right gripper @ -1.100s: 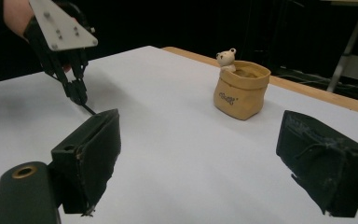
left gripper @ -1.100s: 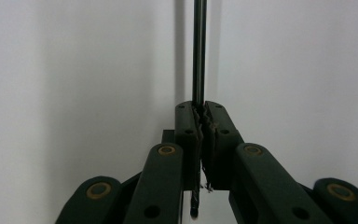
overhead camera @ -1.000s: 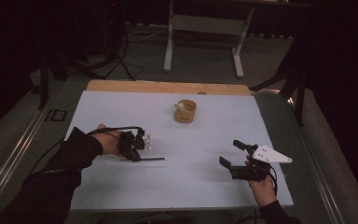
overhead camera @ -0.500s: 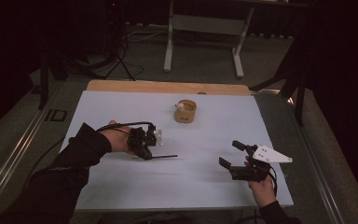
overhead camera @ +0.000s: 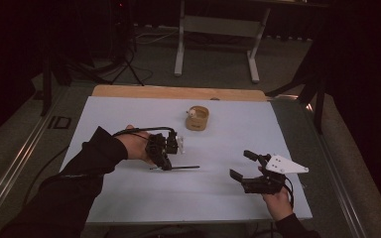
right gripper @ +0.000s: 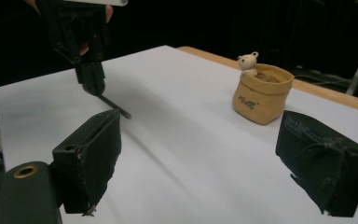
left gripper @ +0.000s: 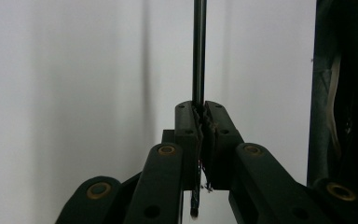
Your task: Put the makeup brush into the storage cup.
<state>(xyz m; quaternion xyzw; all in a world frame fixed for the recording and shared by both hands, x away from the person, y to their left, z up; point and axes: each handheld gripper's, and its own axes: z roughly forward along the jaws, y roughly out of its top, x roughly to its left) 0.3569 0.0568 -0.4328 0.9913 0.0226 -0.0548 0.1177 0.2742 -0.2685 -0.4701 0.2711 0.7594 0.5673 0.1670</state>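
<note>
The fingers of the left gripper (left gripper: 200, 112) are pressed tight on a thin dark rod (left gripper: 199, 51), which runs straight out from between their tips and also pokes a little way back behind the pads. In the high view the left gripper (overhead camera: 166, 161) points down at the counter (overhead camera: 129, 198) and the rod (overhead camera: 178, 168) sticks out level from its fingers toward the right gripper, low over the white surface; whether it touches the surface cannot be told. The right gripper's view shows the same grip from across the counter: the left gripper (right gripper: 93, 86) hangs fingers down with the rod (right gripper: 114, 106) slanting out below them. The fingers of the right gripper (right gripper: 205, 158) stand wide apart with nothing between them, just bare counter. In the high view the right gripper (overhead camera: 245, 166) sits near the counter's near right corner, well apart from the rod. Beyond the open fingers, toward the far edge, a small tan pouch (right gripper: 261, 93) stands upright with a little pale bear figure (right gripper: 248, 62) on its rim, and a wooden strip (overhead camera: 178, 92) borders the counter behind it.
</note>
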